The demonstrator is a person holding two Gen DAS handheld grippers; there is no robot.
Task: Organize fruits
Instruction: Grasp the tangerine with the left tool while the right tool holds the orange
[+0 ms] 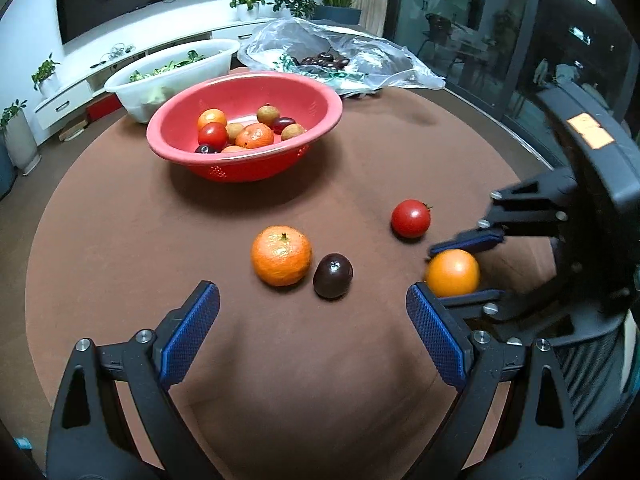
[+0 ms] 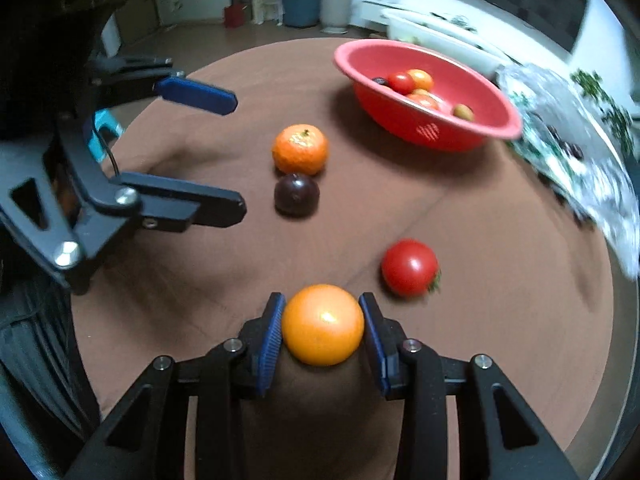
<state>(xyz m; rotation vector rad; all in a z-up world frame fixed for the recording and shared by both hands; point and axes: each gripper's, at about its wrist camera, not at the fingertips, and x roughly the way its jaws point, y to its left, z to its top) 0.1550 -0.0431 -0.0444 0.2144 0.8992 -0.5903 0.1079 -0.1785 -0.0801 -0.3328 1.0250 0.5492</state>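
My right gripper (image 2: 322,298) is shut on a smooth orange fruit (image 2: 322,325), its blue pads pressing on both sides just above the brown table. In the left wrist view that fruit (image 1: 454,274) sits between the right gripper's (image 1: 436,276) fingers at the right. My left gripper (image 1: 312,290) stands open and holds nothing. A bumpy mandarin (image 1: 281,256) and a dark plum (image 1: 333,275) lie touching just ahead of it. A red tomato (image 1: 411,218) lies alone further right. The red bowl (image 1: 244,168) behind holds several fruits.
A white tub (image 1: 168,76) with greens stands behind the bowl. Beside it lies a crumpled clear plastic bag (image 1: 340,56) with dark fruits. The round brown table (image 1: 120,240) curves away at left and right. A black chair is at the right edge.
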